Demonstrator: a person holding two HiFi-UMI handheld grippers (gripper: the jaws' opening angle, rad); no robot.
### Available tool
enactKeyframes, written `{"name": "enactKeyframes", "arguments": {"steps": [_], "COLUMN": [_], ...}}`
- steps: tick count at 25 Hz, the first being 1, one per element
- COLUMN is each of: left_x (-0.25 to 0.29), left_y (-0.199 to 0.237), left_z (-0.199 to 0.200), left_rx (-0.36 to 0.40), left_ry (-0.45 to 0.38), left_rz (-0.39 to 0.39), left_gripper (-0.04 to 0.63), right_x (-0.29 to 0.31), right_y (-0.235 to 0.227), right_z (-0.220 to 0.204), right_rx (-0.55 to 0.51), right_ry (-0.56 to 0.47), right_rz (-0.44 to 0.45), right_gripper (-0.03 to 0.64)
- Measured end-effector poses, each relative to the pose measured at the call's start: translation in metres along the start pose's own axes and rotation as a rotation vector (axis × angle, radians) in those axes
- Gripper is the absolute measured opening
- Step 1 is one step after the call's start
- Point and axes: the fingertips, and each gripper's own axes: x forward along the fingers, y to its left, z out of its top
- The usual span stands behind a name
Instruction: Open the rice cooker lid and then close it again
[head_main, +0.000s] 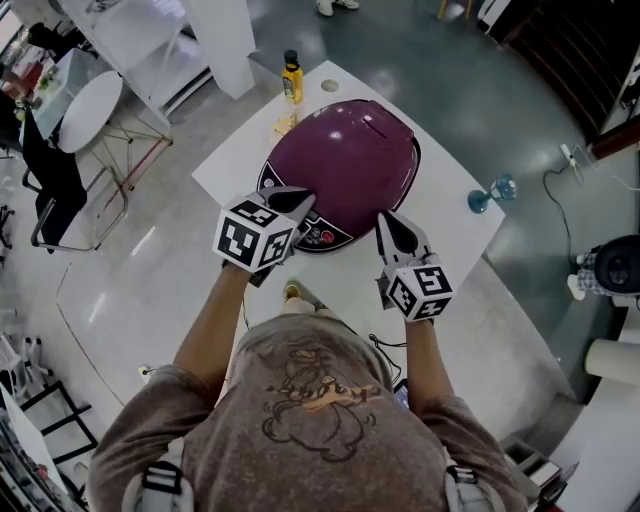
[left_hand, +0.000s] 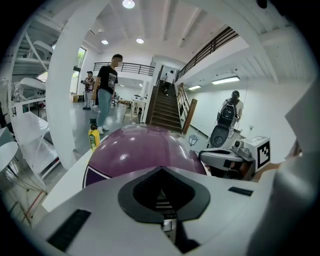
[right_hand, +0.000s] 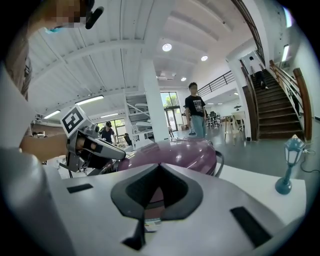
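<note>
Left tool (head_main: 292, 200): jaws together on nothing, tip over the front edge of the rice cooker (head_main: 335, 185), by its control panel (head_main: 318, 238); I cannot confirm contact.
Right tool (head_main: 391, 226): jaws together, empty, just beside the cooker's front right, above the counter (head_main: 450, 215).
Cooker: mid-counter, purple lid (head_main: 360, 140) down.
Risk: my closed tip may skid off the glossy dome instead of working the latch. A hard shove could slide the cooker toward the yellow bottle (head_main: 291, 78) behind it.

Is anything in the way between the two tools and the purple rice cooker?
No, nothing visible. The left tool and right tool are both at the front edge of the rice cooker. The yellow bottle stands behind it.
</note>
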Motion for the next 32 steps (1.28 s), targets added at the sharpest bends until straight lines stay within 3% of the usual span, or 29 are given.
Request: {"name": "enactKeyframes", "arguments": {"steps": [6,10,22,32], "left_x": [-0.004,-0.018,-0.087,-0.113], "left_y": [0.000,-0.003,-0.010,-0.019], "left_z": [0.002,0.012,0.012,-0.038], "left_rx": [-0.016,-0.004,-0.011,0.004], "left_ry": [-0.033,-0.123,-0.423,-0.499], "left_rz": [0.016,0.046,0.028,0.009], "left_gripper": [0.020,0.020,0.020,0.020], "right_x": [-0.002,-0.011,-0.057,-0.084], "right_y": [0.002,0.008,0.029,0.067], "right_z": [0.003,0.017,0.027,-0.013], "right_rx": [0.010,-0.015,-0.038,-0.033], "right_ry": [0.011,-0.022,-0.147,-0.184], "right_rz": [0.049,0.070,-0.038,-0.119], "right_gripper": [-0.010,-0.003,-0.002,-0.002]}}
